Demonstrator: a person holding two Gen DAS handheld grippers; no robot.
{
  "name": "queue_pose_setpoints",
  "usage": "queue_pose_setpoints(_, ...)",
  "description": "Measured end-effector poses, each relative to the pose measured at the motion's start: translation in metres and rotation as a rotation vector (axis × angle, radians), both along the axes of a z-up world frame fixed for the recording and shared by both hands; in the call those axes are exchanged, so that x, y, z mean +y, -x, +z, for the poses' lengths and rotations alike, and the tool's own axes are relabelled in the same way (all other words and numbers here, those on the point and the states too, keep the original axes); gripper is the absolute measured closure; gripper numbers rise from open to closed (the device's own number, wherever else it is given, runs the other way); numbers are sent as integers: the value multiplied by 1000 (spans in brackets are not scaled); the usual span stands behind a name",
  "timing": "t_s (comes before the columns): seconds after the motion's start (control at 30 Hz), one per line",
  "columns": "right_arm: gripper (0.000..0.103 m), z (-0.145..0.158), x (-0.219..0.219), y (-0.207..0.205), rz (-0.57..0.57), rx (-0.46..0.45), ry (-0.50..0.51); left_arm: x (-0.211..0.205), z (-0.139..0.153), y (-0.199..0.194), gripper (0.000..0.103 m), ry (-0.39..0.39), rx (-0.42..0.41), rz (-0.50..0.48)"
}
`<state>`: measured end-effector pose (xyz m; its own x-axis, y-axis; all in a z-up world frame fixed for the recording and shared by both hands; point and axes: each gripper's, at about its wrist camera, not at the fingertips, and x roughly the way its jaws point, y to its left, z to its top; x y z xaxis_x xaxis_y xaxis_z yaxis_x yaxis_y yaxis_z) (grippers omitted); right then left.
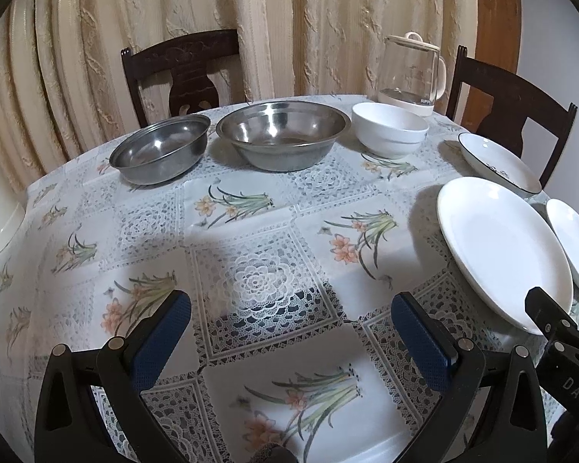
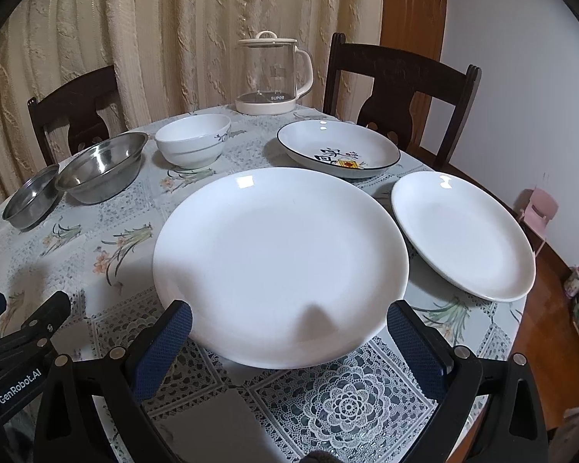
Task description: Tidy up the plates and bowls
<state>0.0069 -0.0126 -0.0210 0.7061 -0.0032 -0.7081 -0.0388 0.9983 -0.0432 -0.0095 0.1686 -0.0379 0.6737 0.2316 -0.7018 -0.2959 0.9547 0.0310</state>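
Claws — left claw (image 1: 291, 332), right claw (image 2: 289, 337) — spread wide, low over table (image 1: 251, 208).

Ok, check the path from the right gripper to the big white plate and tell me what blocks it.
Nothing visible blocks it. The right gripper is open and faces the big white plate, whose near rim already lies between the fingertips. Only bare tablecloth shows under them. The left gripper sits off to the side.

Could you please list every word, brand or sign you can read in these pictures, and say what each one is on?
"SUPOR": on the kettle, low on the glass.
"GenRobot.AI": on the left gripper.
"DAS": on the right gripper, cut off at the frame edge.
"家" and more characters: on the patterned plate, the rest too small to read.
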Motion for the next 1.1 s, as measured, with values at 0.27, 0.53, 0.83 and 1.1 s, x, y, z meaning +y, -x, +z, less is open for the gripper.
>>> queue_pose_setpoints(0.27,0,-5,-14,-3,-9,17,-18,3,-12,-8,0,-27,39,26)
queue_pose_setpoints(0.53,0,-14,-50,-16,-70,56,-73,10,-21,-15,0,1,96,51)
queue_pose_setpoints(0.83,0,-22,-80,-35,-73,118,-215,-3,-14,-35,0,89,132,6)
queue_pose_setpoints(1.1,0,-31,-90,-44,-58,152,-299,-12,-12,-56,0,190,164,-33)
